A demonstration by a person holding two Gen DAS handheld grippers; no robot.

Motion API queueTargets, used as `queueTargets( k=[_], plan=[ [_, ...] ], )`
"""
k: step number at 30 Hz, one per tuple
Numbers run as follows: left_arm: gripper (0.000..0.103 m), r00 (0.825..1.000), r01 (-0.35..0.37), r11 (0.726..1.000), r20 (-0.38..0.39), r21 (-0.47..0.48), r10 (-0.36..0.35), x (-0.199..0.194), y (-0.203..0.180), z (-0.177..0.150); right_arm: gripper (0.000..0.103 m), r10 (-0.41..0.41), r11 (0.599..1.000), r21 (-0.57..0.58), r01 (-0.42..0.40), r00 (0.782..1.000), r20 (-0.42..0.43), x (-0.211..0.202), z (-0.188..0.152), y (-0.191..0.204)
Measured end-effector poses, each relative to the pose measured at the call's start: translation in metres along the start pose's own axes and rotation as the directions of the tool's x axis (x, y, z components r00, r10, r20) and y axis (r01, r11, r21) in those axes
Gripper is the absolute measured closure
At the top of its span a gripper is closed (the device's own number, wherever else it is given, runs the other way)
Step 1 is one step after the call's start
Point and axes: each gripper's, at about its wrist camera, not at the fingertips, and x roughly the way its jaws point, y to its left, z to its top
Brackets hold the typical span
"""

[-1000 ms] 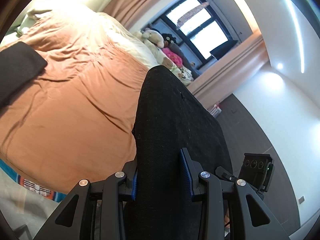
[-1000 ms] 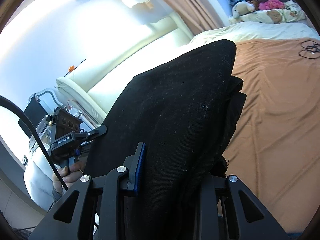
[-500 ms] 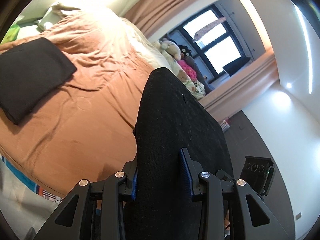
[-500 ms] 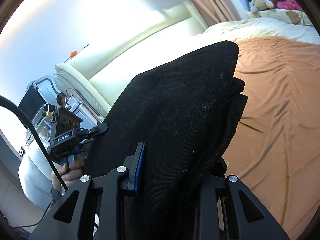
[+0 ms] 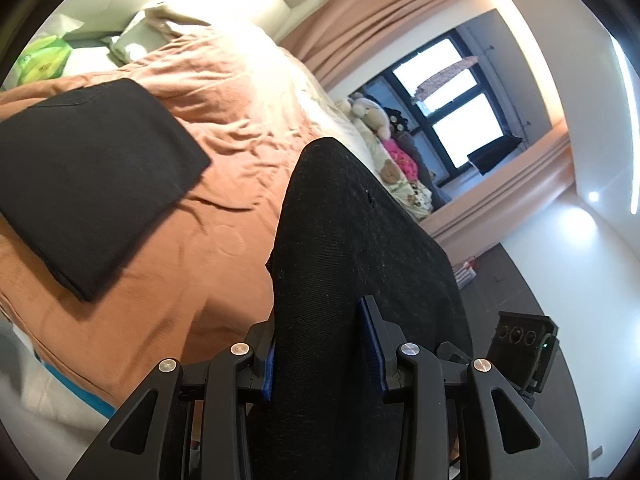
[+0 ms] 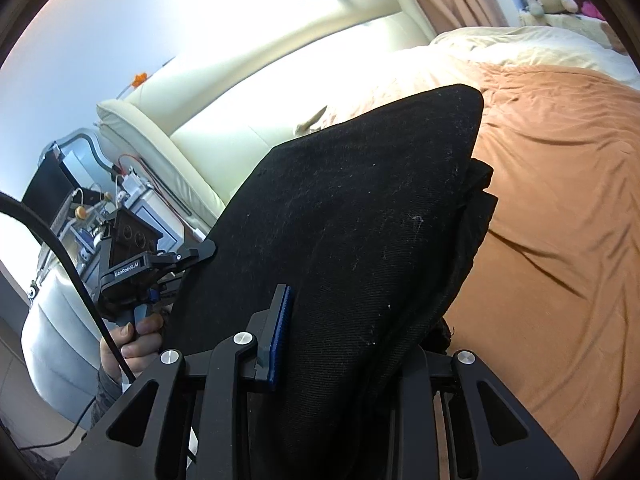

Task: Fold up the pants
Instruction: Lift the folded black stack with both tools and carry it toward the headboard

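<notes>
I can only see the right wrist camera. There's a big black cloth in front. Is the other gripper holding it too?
Observer: Yes. The left gripper is clamped on the same black pants.
Child: Is anything else black on the bed?
Observer: Yes, a folded black garment lies flat on the brown blanket, left of the held pants.
Child: Can you see a window?
Observer: Yes, a dark-framed window beyond the stuffed toys.

Bright window glare, fisheye-warped edges
</notes>
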Motion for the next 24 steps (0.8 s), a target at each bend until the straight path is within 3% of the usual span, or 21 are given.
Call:
queueTargets(
  k=[11, 24],
  plan=[
    [0.066, 0.996, -0.084, 0.996, -0.004, 0.030, 0.085, -0.023, 0.047, 0.051, 0.078, 0.049, 0.999, -0.007, -0.049, 0.998, -0.045, 0.093, 0.032, 0.026],
    [0.066, 0.979, -0.201, 0.968, 0.007, 0.153, 0.202, -0.046, 0.081, 0.152, 0.078, 0.124, 0.992, -0.024, -0.125, 0.991, -0.040, 0.193, 0.077, 0.052]
  ],
)
